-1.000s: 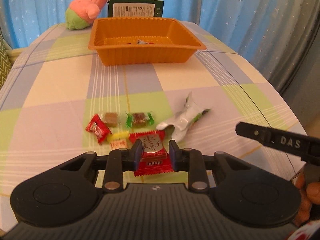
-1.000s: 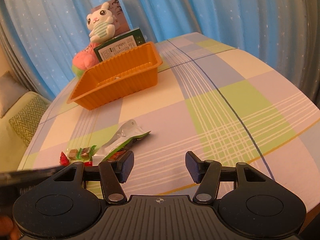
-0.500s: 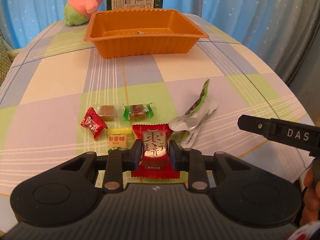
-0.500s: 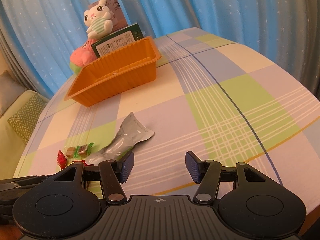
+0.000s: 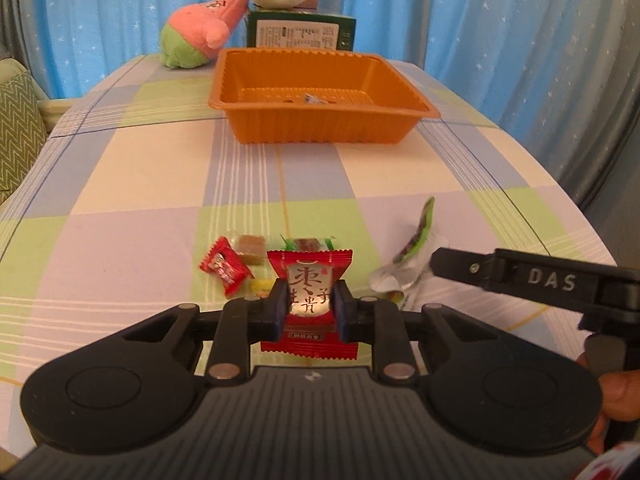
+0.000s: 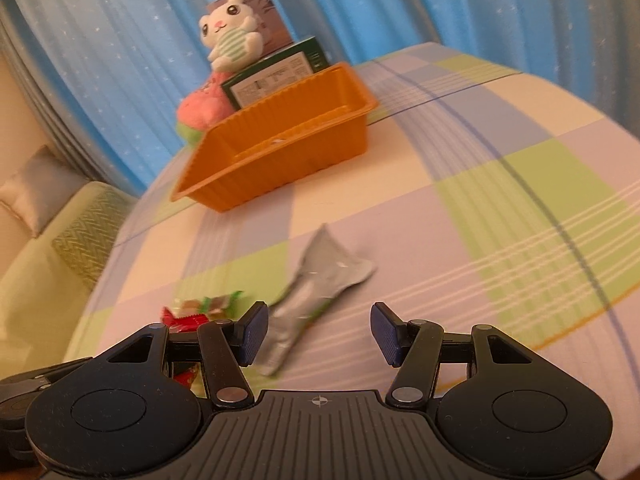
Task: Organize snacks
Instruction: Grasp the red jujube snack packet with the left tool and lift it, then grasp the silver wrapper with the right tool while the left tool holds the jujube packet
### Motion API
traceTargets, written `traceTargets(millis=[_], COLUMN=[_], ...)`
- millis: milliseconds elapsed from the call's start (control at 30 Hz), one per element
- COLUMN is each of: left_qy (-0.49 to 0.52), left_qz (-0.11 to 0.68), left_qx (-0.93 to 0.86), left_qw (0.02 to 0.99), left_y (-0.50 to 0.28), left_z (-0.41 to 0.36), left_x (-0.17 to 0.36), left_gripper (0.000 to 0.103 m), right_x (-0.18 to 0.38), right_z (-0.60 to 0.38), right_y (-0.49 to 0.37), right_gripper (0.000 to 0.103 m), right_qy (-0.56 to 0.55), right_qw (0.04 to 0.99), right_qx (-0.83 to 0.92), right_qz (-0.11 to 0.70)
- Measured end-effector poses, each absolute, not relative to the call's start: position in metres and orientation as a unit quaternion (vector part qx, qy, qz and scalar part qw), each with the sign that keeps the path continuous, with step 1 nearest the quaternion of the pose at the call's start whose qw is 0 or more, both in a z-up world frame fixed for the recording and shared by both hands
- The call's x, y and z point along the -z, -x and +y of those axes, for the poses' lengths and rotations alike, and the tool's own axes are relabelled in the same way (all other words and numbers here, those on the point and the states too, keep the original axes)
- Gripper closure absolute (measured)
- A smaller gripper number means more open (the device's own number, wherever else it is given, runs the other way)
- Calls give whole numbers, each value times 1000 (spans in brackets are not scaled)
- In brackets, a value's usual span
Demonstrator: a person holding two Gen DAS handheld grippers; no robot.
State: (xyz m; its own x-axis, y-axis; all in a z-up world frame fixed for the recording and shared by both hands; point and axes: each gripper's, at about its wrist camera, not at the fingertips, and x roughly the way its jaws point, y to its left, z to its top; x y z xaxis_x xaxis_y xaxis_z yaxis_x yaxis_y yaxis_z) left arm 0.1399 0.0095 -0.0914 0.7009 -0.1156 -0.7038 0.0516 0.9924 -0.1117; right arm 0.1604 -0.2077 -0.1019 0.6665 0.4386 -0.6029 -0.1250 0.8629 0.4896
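Note:
In the left wrist view my left gripper (image 5: 310,308) has its jaws closing on a red snack packet (image 5: 310,276), and the pads pinch its middle. The packet sits slightly raised in front of a red candy (image 5: 224,266), a brown candy (image 5: 250,246), a green-wrapped candy (image 5: 306,244) and a yellow one (image 5: 262,286). The orange tray (image 5: 320,120) stands farther back with a small wrapper inside. My right gripper (image 6: 318,328) is open above a crumpled silver-green wrapper (image 6: 320,280); the wrapper's near end lies by the left finger.
Behind the tray (image 6: 280,168) stand a green box (image 6: 272,78), a white rabbit plush (image 6: 230,40) and a pink plush (image 6: 200,106). Blue curtains hang behind the checked tablecloth. A sofa with a green zigzag cushion (image 6: 80,232) is at the left. A hand holds the right tool's handle.
The left jaws tightened on the red packet and it came up off the cloth. My right gripper shifted left over the silver wrapper, which turned to show its silver side.

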Motion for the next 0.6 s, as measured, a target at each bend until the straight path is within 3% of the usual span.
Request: traceTargets(millis=[400, 600], left_qy=[68, 74], left_qz=[376, 379], left_qx=[28, 30], left_qw=[924, 922], left_y=[-143, -145], left_z=[32, 34], left_x=[88, 93], left_gripper=[82, 82], right_x=[116, 117], right_z=[-176, -178], right_y=[-197, -201], right_gripper=[46, 76], right_qy=[-207, -199], right_qw=[884, 882], right_qx=[-144, -149], right_qz=[394, 401])
